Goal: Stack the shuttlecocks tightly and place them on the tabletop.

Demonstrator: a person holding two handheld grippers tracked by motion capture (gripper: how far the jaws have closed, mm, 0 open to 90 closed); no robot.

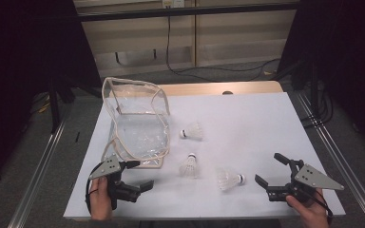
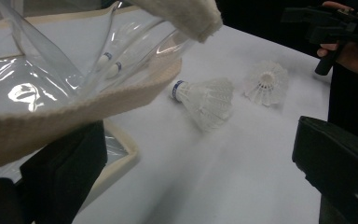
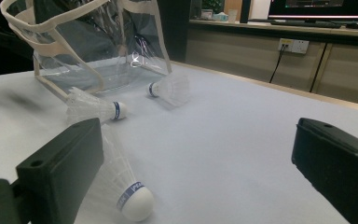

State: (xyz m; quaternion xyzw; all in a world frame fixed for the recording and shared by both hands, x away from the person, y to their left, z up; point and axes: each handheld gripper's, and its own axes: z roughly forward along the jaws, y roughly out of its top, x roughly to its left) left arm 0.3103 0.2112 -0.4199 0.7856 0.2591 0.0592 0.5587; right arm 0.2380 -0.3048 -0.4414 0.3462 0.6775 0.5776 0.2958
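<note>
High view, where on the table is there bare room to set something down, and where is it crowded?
The widest bare patch is the right half of the table, beyond the right gripper and right of the far shuttlecock. A narrow bare strip runs along the near edge between both grippers. It is crowded at left: the clear bag, the left gripper, and two more shuttlecocks mid-table.

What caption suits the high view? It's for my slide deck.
Two open grippers, left and right, flank three shuttlecocks beside a clear bag on a white table.

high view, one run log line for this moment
left gripper: open, at clear plastic bag | right gripper: open, near white feather shuttlecock
</note>
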